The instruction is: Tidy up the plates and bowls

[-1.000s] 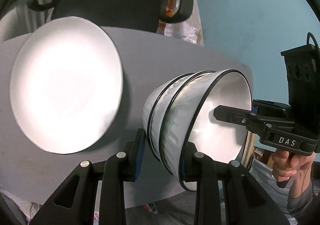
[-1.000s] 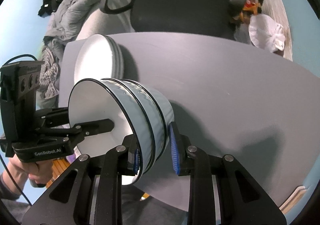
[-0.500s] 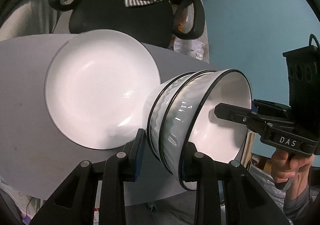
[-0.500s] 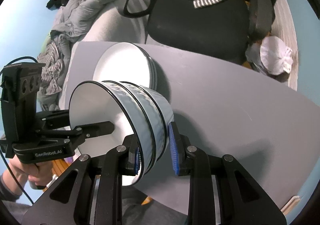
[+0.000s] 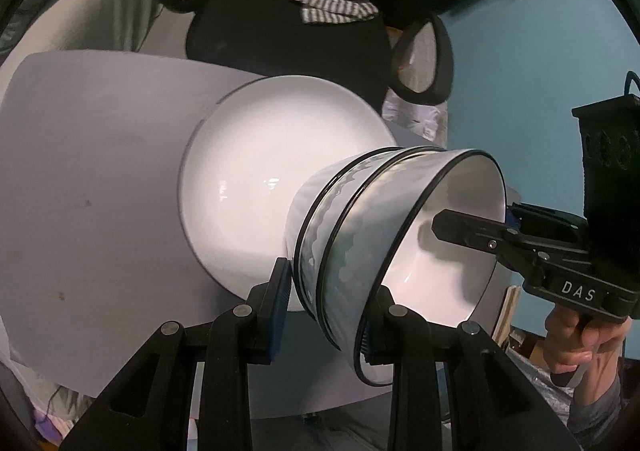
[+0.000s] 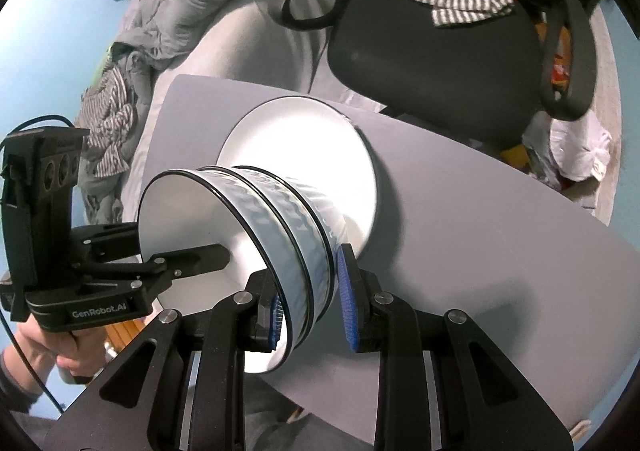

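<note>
Both grippers pinch a nested stack of black-rimmed bowls [image 5: 384, 235], left gripper [image 5: 324, 315] and right gripper [image 6: 312, 299] on opposite walls, held above the white plates [image 6: 320, 139] on the grey table [image 6: 500, 219]

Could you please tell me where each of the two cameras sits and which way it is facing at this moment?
Left wrist: sits on the left tool, looking down along its fingers at the bowl stack and plates; the right tool and hand show opposite.
Right wrist: sits on the right tool, facing the same stack; the left tool and hand show opposite.
Shared: bowls, plates, grey table, black chair.
</note>
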`<act>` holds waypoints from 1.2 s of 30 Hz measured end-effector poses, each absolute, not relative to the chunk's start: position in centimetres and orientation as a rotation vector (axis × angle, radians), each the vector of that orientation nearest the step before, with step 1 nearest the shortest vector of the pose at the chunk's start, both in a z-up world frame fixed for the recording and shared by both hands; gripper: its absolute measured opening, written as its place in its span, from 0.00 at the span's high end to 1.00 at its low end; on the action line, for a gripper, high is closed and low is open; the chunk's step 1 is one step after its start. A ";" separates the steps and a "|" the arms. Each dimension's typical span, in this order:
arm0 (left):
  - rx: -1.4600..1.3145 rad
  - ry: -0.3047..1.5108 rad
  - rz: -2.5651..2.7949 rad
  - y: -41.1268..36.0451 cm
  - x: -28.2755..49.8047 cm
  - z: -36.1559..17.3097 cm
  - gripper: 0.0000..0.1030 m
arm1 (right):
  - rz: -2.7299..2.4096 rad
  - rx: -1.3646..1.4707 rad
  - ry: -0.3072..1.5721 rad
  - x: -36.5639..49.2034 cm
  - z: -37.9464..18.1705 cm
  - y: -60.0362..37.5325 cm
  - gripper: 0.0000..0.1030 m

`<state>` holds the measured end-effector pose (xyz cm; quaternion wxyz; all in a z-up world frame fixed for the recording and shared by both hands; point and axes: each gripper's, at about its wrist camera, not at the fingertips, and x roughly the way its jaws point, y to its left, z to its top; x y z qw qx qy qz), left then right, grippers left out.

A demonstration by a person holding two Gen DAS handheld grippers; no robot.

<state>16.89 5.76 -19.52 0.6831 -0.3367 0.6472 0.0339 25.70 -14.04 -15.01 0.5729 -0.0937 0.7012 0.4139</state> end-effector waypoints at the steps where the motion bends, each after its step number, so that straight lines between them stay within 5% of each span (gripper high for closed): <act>1: -0.758 1.453 0.082 6.2 16.8 -19.7 0.72 | 0.972 -0.224 1.646 25.6 -15.2 -13.7 0.76; 28: -0.768 1.455 0.116 9.0 17.5 -21.5 0.71 | 0.917 -0.231 1.704 26.2 -17.5 -10.0 0.75; 29: -0.758 1.453 0.130 9.1 17.5 -21.4 0.65 | 0.910 -0.232 1.694 26.2 -17.4 -9.9 0.73; 31: -0.740 1.440 0.164 9.2 17.4 -20.9 0.54 | 0.884 -0.266 1.659 26.0 -17.0 -9.9 0.48; 36: -0.704 1.391 0.239 9.4 16.2 -19.2 0.40 | 0.830 -0.295 1.576 25.7 -15.3 -10.5 0.38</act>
